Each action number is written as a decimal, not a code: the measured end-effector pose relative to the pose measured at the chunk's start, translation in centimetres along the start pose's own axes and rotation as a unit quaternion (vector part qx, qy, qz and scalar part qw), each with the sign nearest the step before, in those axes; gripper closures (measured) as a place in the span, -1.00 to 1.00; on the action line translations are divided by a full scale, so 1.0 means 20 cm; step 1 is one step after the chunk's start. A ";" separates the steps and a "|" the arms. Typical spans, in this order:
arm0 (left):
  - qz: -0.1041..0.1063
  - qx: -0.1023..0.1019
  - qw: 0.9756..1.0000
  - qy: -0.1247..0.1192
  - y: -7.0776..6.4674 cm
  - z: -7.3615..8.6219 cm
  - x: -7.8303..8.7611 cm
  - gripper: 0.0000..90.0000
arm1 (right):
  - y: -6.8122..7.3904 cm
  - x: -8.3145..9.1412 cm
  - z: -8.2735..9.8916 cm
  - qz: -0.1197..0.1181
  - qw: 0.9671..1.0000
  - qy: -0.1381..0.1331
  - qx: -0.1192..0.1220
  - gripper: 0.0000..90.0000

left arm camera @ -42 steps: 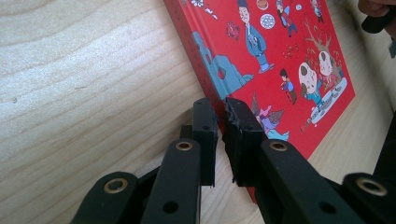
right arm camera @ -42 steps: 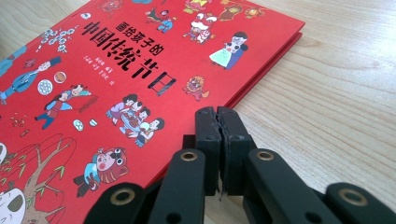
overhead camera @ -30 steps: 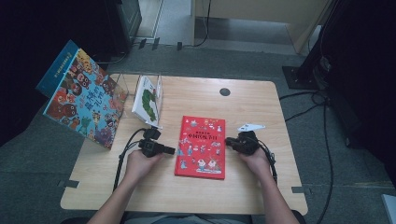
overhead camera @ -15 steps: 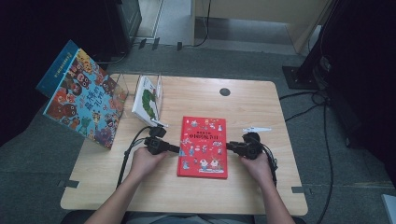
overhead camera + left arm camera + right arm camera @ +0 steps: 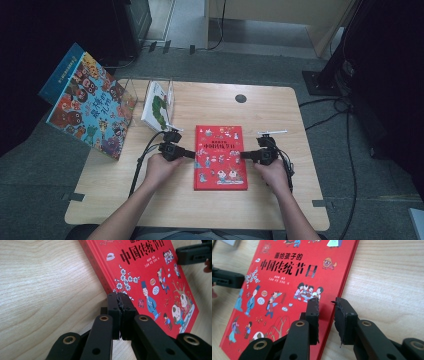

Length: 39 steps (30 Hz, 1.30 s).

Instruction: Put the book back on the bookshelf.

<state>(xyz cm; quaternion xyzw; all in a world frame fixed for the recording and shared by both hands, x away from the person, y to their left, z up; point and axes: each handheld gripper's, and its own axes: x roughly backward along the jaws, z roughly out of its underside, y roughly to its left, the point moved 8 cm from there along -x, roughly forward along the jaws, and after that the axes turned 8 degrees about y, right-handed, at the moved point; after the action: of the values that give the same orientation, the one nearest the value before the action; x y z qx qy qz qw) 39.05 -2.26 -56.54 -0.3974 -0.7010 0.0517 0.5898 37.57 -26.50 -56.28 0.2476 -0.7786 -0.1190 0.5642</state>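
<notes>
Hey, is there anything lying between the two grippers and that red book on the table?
Nothing visible does. The left gripper, jaws shut, sits right at the left edge of the red book, and the right gripper, jaws apart, straddles its right edge, with bare table around.

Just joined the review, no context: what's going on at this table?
A person holds a two-jaw gripper in each hand at a light wooden table. Both work on the flat red picture book at its middle. The left gripper is shut, its tips at the book's left edge with nothing between them. The right gripper is open, its jaws straddling the book's right edge; they opened, then eased in slightly. Farther left, a colourful picture book leans upright and a white book stands in a clear rack.
</notes>
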 end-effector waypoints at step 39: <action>0.004 0.008 1.000 0.002 -0.05 0.00 -0.06 1.00 | -0.01 0.06 -0.06 0.038 0.998 0.050 -0.015 0.69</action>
<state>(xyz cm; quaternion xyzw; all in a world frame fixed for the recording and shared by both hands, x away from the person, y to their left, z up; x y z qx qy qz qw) 38.54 -3.71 -56.98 -0.3958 -0.6976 0.0587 0.5944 38.43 -27.18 -54.94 0.2146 -0.7561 -0.0967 0.6106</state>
